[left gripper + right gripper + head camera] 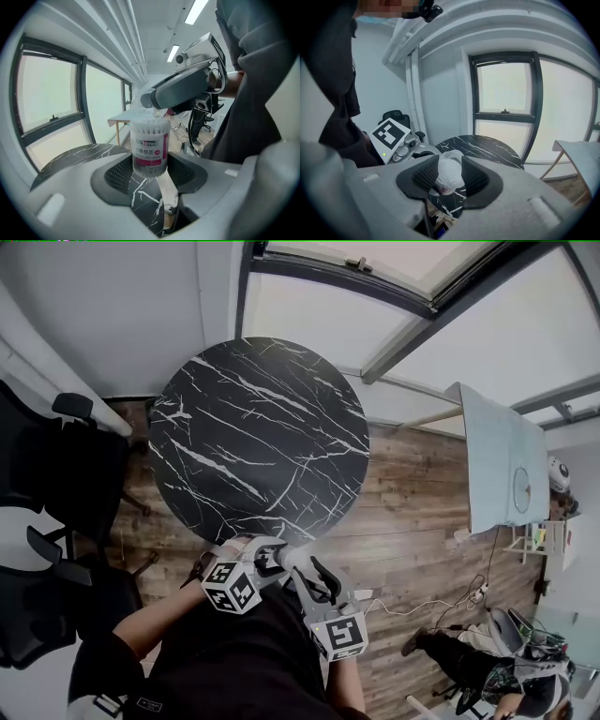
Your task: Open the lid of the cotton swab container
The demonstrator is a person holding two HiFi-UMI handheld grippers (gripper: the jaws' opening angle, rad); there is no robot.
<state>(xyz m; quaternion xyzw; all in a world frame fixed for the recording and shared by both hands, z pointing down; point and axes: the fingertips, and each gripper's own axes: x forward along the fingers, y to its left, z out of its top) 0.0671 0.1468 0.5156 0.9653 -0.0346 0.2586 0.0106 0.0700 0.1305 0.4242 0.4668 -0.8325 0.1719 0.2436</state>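
Observation:
The cotton swab container (150, 146), a clear tube with a pink-and-white label and packed with swabs, stands upright between the pads of my left gripper (150, 172), which is shut on its lower body. From the right, a grey finger (183, 89) of my right gripper reaches to its lid. In the right gripper view the container's white top (449, 172) fills the gap of my right gripper (449, 182), and both pads touch it. In the head view both grippers meet close to my body, left (251, 551) and right (286, 563), just off the table's near edge.
A round black marble table (258, 437) lies ahead on a wood floor. Black office chairs (56, 474) stand at the left, and a white desk (502, 465) at the right. Cables and another person's legs (450, 648) are at the lower right.

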